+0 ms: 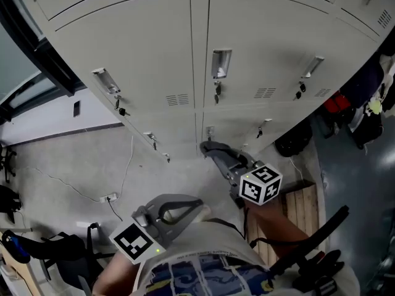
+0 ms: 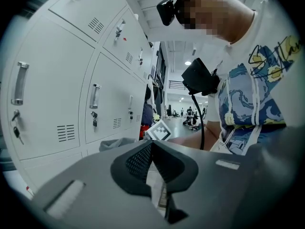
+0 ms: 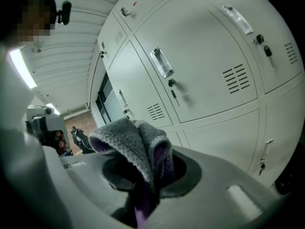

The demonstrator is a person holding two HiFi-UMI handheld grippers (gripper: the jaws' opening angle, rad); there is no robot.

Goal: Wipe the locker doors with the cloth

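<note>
Cloth (image 3: 131, 144), clamped in your right claw (image 3: 143, 175), facing locker doors (image 1: 142, 48).
Wad protrudes so fabric meets the panel first; your left claw (image 2: 151, 149) closed, empty (spare, likely).

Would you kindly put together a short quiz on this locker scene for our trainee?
1. True or false: the left gripper holds the cloth.
2. The right gripper is: A open; B shut on the cloth; C out of view.
3. What hangs under the handle of the middle locker door?
Key: 1 false, its jaws are shut and empty; 2 B; 3 a key.
</note>
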